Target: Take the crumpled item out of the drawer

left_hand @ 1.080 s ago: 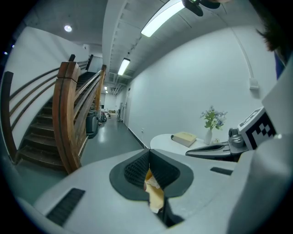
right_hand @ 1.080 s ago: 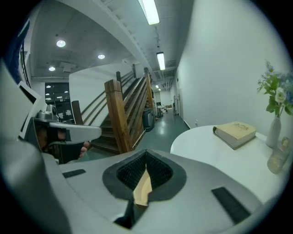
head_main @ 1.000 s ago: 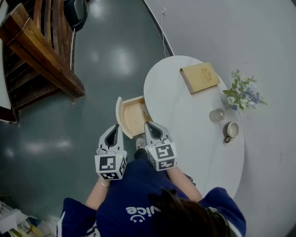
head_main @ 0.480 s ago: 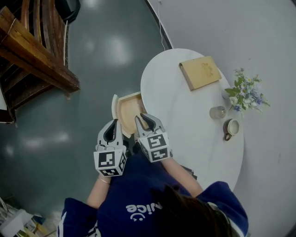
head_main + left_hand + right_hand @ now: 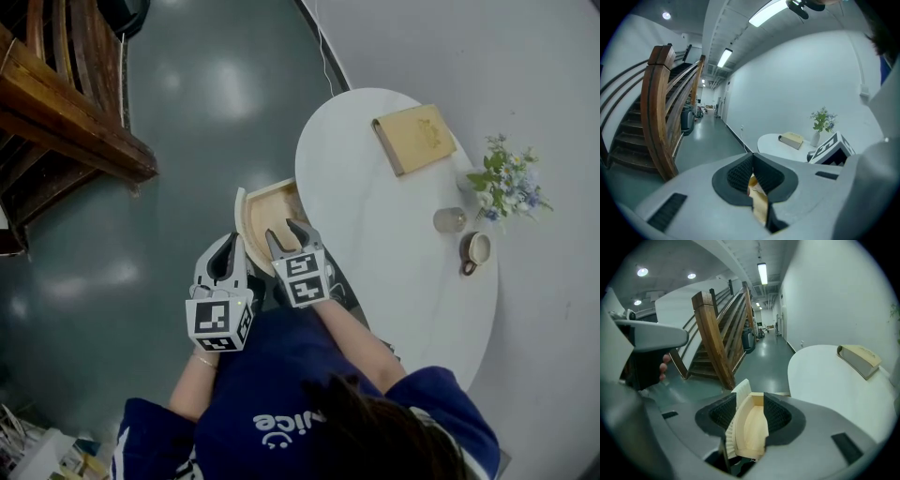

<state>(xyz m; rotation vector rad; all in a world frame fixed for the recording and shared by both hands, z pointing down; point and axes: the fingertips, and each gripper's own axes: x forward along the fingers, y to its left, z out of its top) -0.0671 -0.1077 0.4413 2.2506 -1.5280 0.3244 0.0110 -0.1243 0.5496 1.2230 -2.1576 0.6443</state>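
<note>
Crumpled item not to be made out in any view. Open wooden drawer (image 5: 265, 211) just left of centre in the head view, pulled out from the left edge of the round white table (image 5: 394, 253), pale floor and curved, ribbed front wall showing. Right gripper (image 5: 285, 231) poised over the drawer's near end, jaws just opened and standing apart, drawer framed in the gap, pads clear of it. Left gripper (image 5: 231, 242) just beside it to the left, jaws pressed together; pale yellow patch in the slit below them, drawer wood or crumpled item impossible to tell. Across the tabletop toward the upper right: flat tan box (image 5: 414, 138), flowers (image 5: 504, 178), glass (image 5: 449, 219), mug (image 5: 476, 250). Wooden staircase (image 5: 66, 122) at upper left, above grey floor (image 5: 187, 112).
</note>
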